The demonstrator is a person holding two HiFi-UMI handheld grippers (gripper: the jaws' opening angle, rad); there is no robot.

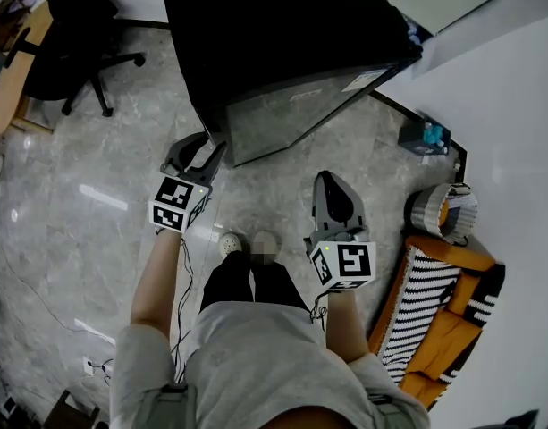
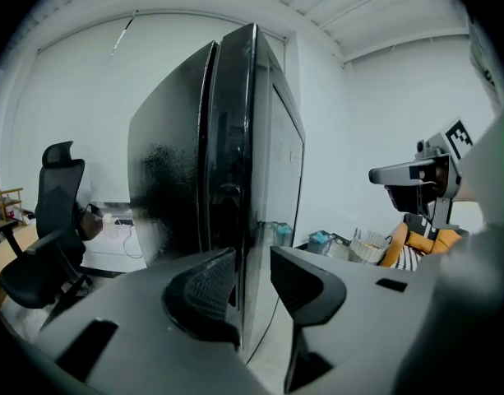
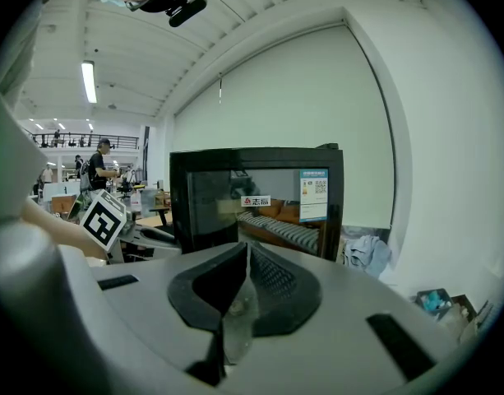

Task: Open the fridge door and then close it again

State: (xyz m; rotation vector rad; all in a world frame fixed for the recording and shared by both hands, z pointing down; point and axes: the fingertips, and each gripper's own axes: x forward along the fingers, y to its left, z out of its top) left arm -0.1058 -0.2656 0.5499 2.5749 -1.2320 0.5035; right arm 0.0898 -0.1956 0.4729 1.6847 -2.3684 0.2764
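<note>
Left gripper (image 2: 253,271) jaws wide, fridge door (image 2: 250,138) edge between them, seemingly untouched. Right gripper (image 3: 243,257) jaws together, empty; door ahead, apart.

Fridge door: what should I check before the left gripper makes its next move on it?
1. Left gripper jaws apart: ok.
2. Door edge lined up between those jaws: ok; the pads are not pressing on it.
3. Fridge door flush against the cabinet: cannot tell.
4. Right gripper shut, empty and off the door: ok.
5. Office chair out of the way: ok, it stands well off to the left.
6. Room in front for the door to swing: cannot tell; the person's shoes stand close before it.
</note>
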